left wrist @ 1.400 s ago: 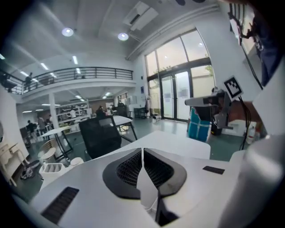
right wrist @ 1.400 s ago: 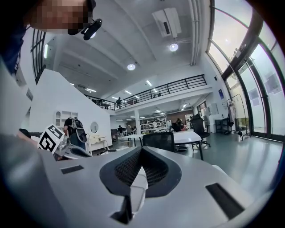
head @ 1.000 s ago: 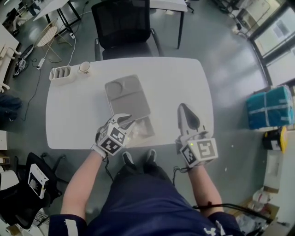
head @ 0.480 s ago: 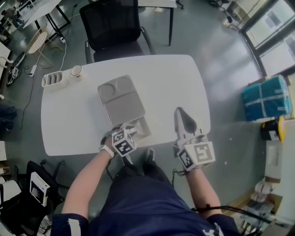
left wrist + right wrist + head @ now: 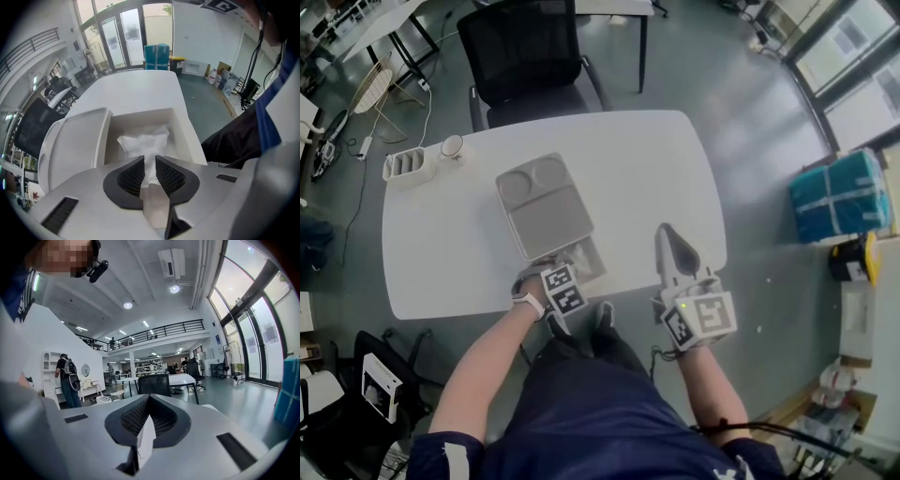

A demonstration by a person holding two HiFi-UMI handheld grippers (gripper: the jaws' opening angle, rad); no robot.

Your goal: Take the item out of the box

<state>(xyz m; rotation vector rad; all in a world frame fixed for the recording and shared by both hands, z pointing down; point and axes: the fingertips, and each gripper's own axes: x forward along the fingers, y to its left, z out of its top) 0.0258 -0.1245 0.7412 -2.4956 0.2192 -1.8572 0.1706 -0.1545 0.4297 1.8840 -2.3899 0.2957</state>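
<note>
box (image 5: pixel 185 129) stands open at the near edge of the bench (image 5: pixel 637 169), its lid (image 5: pixel 542 204) flat behind it. inside lies the wrapped item (image 5: pixel 143 140). left gripper (image 5: pixel 149 169) jaws are closing on its wrap. right gripper (image 5: pixel 149 414), jaws together and empty, is over free bench on the right.

1. box (image 5: pixel 187 136): pale grey-white, open, upright on white table (image 5: pixel 647 178), nr its front edge. lid (image 5: pixel 542 202) flipped back flat, inside face up w/ two round dents.
2. item (image 5: pixel 143 142): crumpled whitish see-thru plastic bag, lying inside box's tray, bunched twd near wall.
</note>
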